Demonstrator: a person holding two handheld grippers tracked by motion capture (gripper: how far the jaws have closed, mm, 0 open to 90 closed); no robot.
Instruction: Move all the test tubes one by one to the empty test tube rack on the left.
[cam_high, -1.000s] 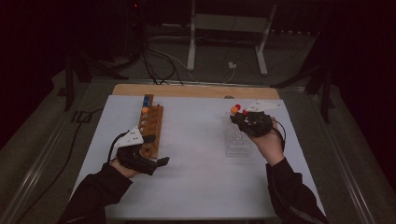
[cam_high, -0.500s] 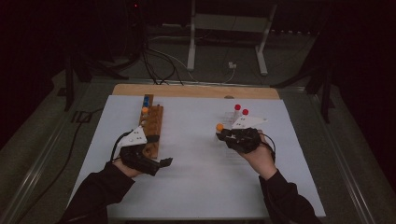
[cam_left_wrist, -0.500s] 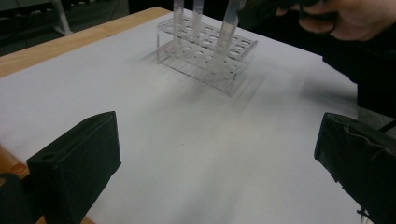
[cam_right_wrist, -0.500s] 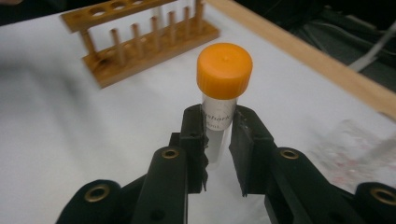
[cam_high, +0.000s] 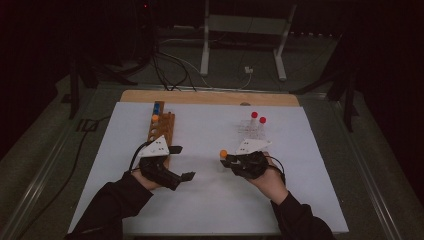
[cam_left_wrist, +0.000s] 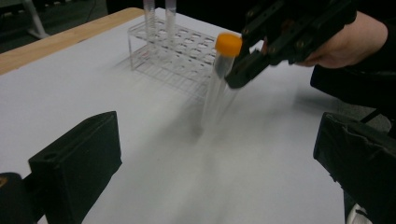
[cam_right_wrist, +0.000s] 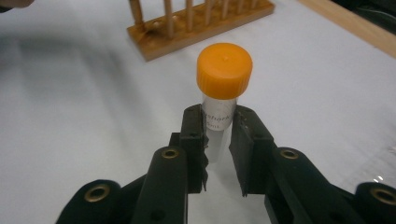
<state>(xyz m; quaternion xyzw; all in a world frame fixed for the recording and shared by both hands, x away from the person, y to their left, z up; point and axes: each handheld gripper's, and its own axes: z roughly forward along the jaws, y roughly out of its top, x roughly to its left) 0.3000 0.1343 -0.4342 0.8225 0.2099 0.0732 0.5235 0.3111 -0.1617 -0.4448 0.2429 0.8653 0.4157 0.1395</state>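
The right gripper (cam_high: 226, 159) is clamped on a clear tube with an orange cap (cam_right_wrist: 224, 70), its two black jaws pressing the tube's wall just below the cap. In the left gripper view the tube's (cam_left_wrist: 219, 88) long axis runs nearly upright, cap on top, with the lower end leaning a little toward seven o'clock, above the white sheet (cam_high: 210, 200). On the table seen from the high view the tube (cam_high: 223, 154) sits a little right of centre, at about eight o'clock from the clear plastic rack (cam_high: 250, 129) and well apart from the wooden rack (cam_high: 161, 131), which lies toward ten o'clock. The clear rack holds two red-capped tubes (cam_high: 258, 118) standing upright side by side. The wooden rack holds capped tubes at its far end, one blue and one orange; its nearer holes I cannot make out. The left gripper (cam_high: 182, 162) rests beside the wooden rack's near end, jaws wide apart with nothing between them.
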